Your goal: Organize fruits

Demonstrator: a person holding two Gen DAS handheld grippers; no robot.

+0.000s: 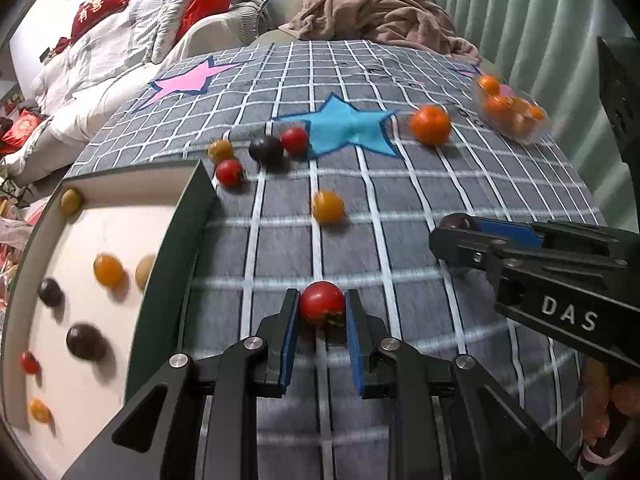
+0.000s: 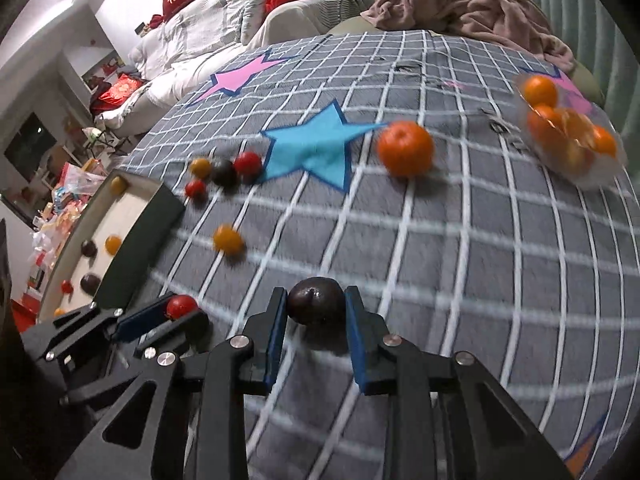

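My left gripper (image 1: 322, 308) is shut on a red cherry tomato (image 1: 321, 307), held just above the grey checked cloth (image 1: 500, 176); it also shows in the right wrist view (image 2: 182, 307). My right gripper (image 2: 316, 306) is shut on a dark purple tomato (image 2: 316, 305); its fingers (image 1: 460, 236) show at the right of the left wrist view. A dark-rimmed white tray (image 1: 120, 236) at the left holds several small tomatoes. Loose on the cloth lie a yellow tomato (image 1: 327, 207), a cluster of red, dark and yellow ones (image 1: 266, 150), and an orange (image 1: 430, 124).
A clear plastic container (image 1: 512, 110) with several oranges sits at the far right, also in the right wrist view (image 2: 568, 136). A pink blanket (image 1: 380, 16) lies on the sofa behind. White bedding with red cushions (image 1: 104, 0) is at the far left.
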